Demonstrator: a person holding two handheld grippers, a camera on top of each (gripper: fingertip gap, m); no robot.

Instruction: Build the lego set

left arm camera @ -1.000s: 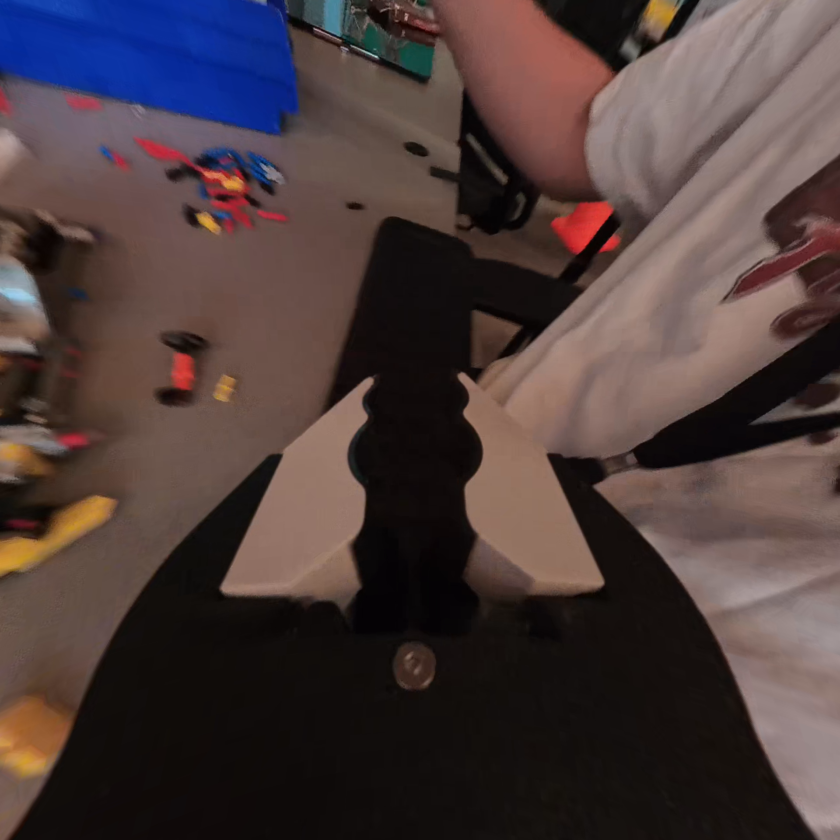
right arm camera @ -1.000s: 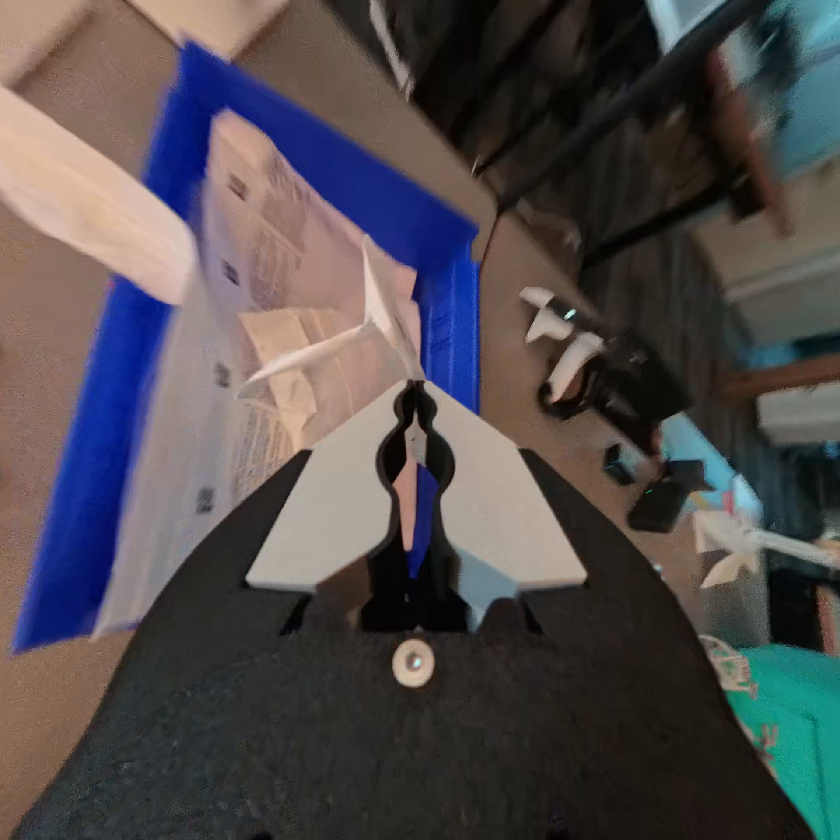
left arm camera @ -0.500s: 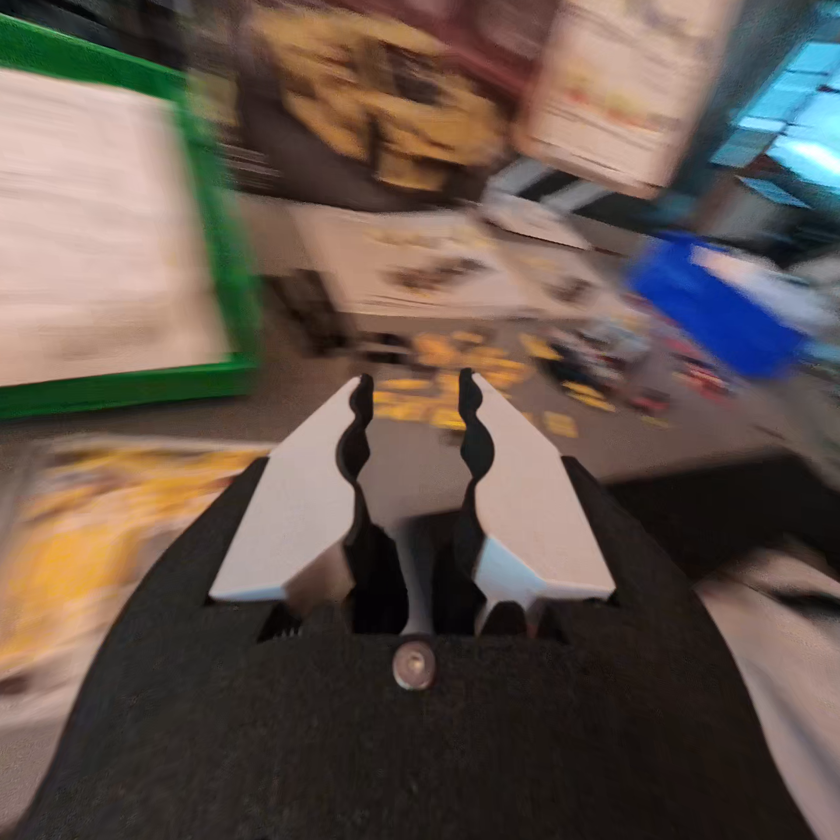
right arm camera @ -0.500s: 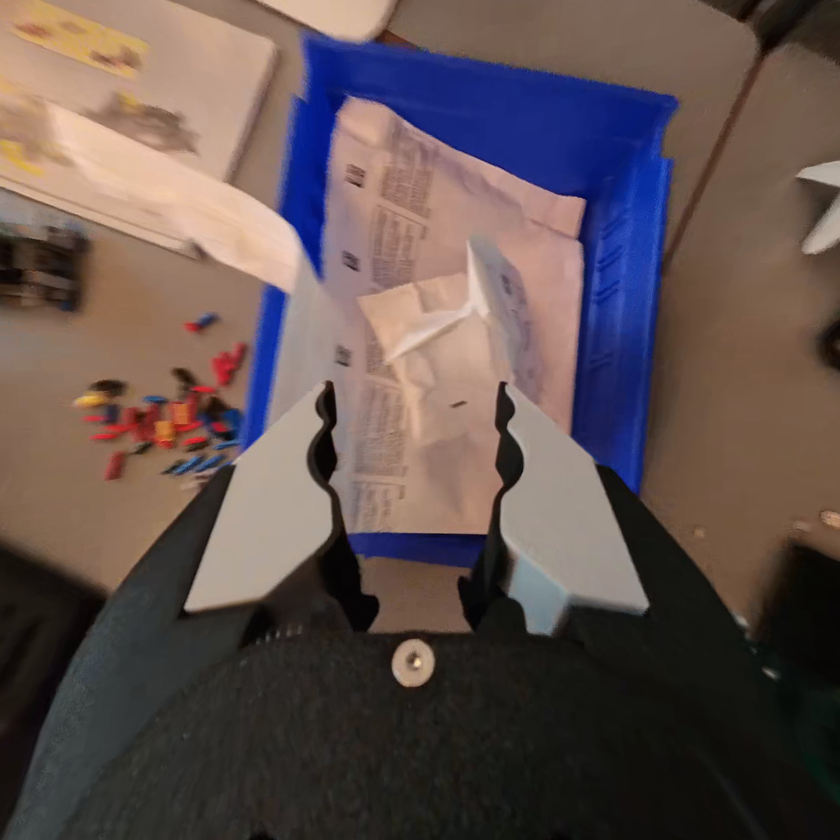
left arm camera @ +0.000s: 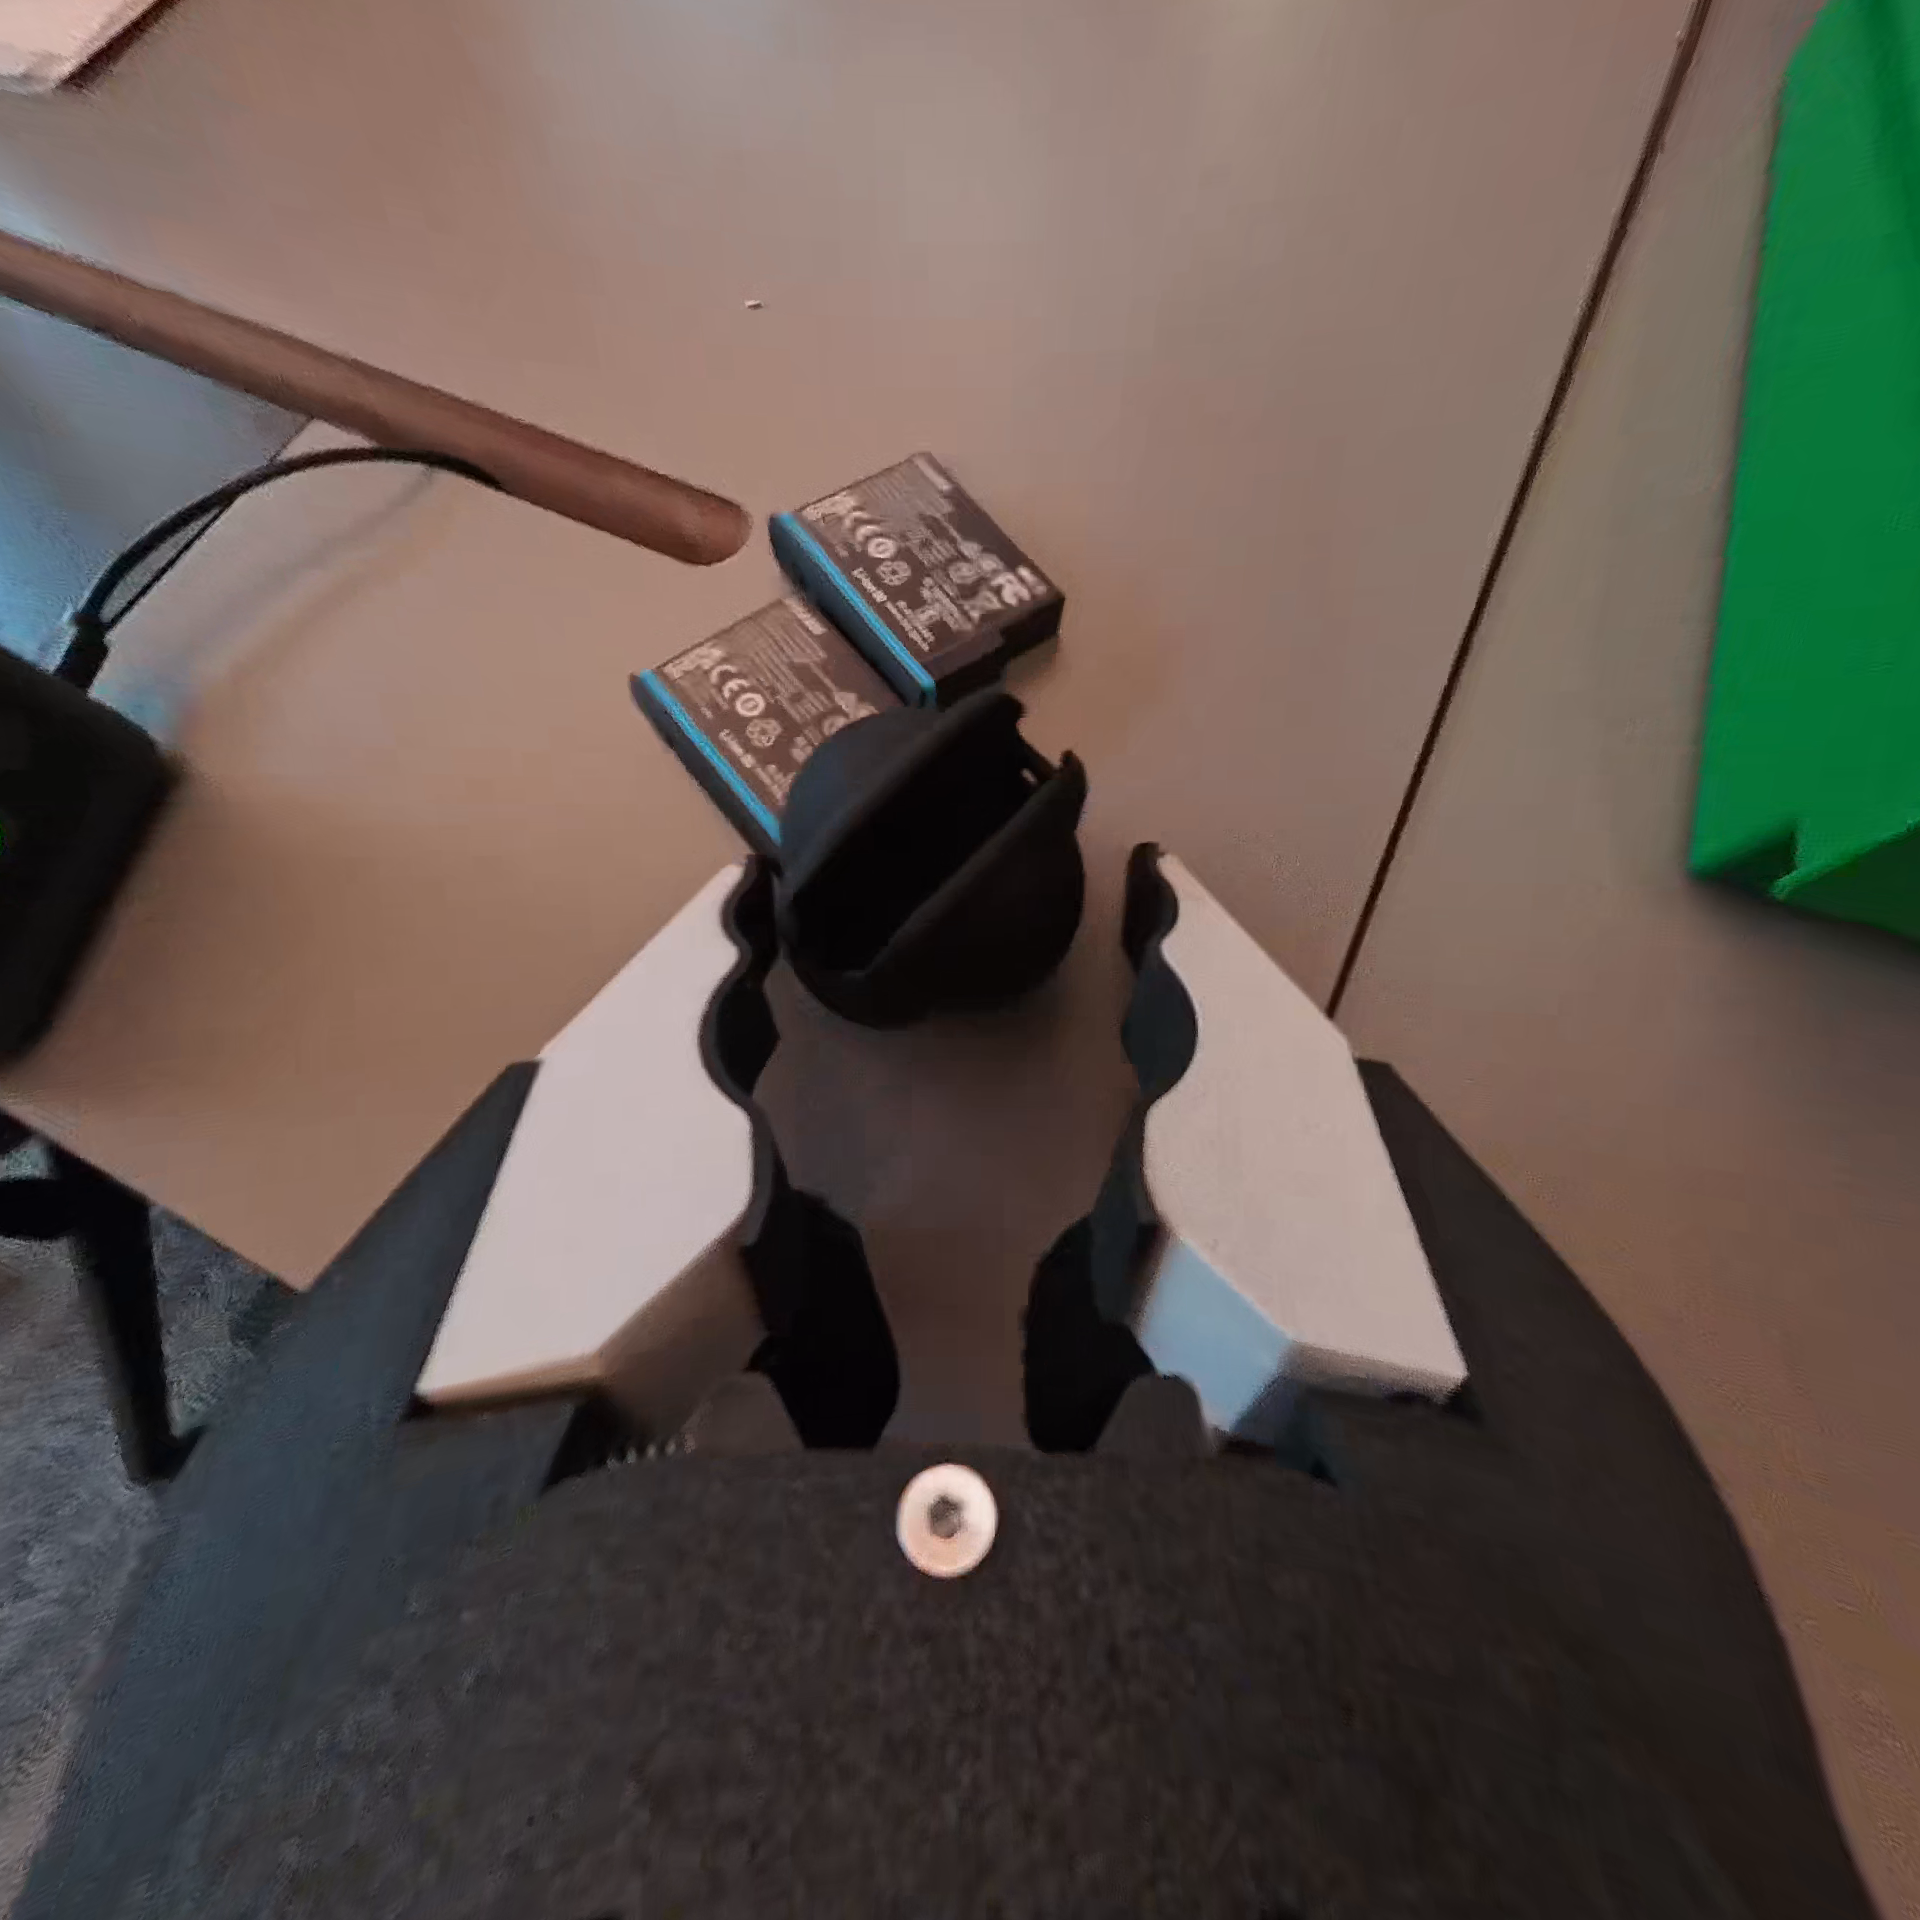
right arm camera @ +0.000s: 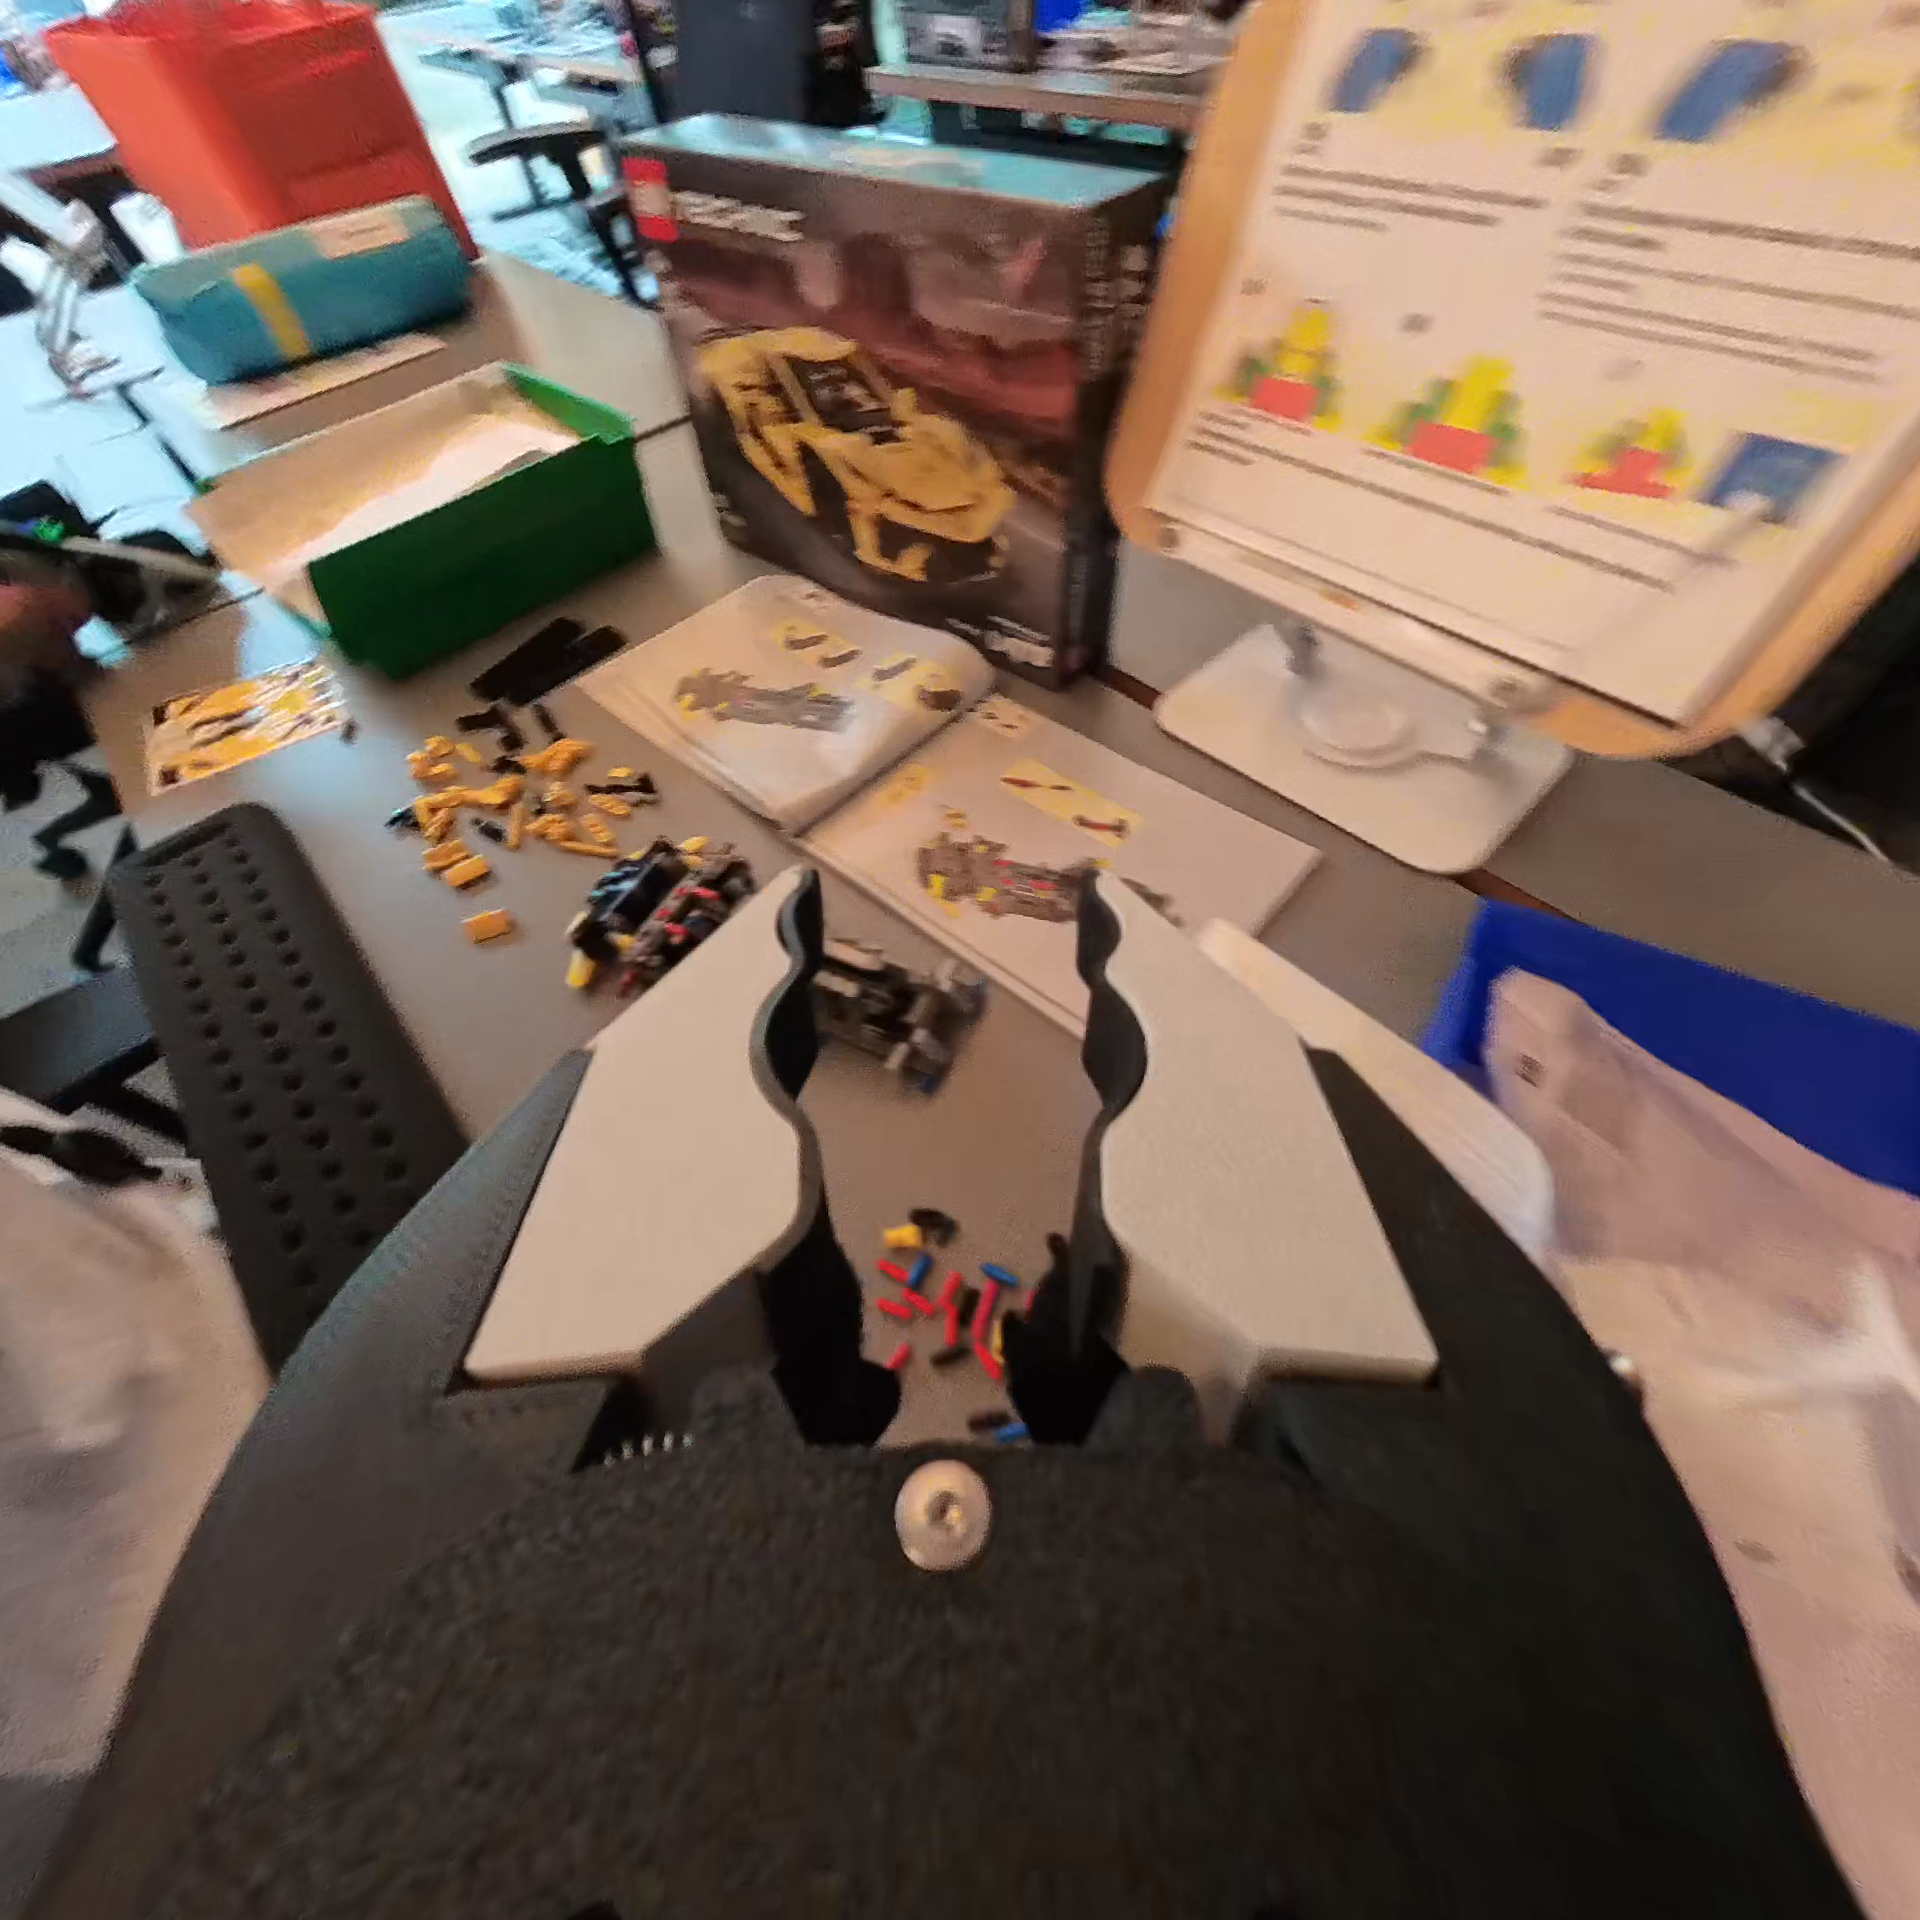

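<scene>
In the right wrist view my right gripper (right arm camera: 940, 899) is open and empty above the table. Beyond its tips lie a dark part-built lego assembly (right arm camera: 899, 1003), a second black assembly (right arm camera: 660, 904), a pile of yellow and black pieces (right arm camera: 520, 795) and an open instruction booklet (right arm camera: 935, 758). Small red, blue and black pins (right arm camera: 935, 1299) lie between the fingers. The set's box (right arm camera: 883, 384) stands behind. In the left wrist view my left gripper (left arm camera: 940, 883) is open and empty, over a black round holder (left arm camera: 935, 862) and two black batteries (left arm camera: 914, 571), with no lego pieces in sight.
A green bin (right arm camera: 478, 540) stands left of the box and also shows in the left wrist view (left arm camera: 1829, 468). A blue bin with paper (right arm camera: 1683, 1049) is at the right. A board on a white stand (right arm camera: 1538, 343) holds a printed sheet. A black chair back (right arm camera: 281, 1029) is at the left. The left gripper's tips are roughly 100 centimetres from the right gripper's.
Both views have swung. The right gripper went from shut over the blue bin to open, now facing the lego pieces. The left gripper opened and now looks down at the batteries.
</scene>
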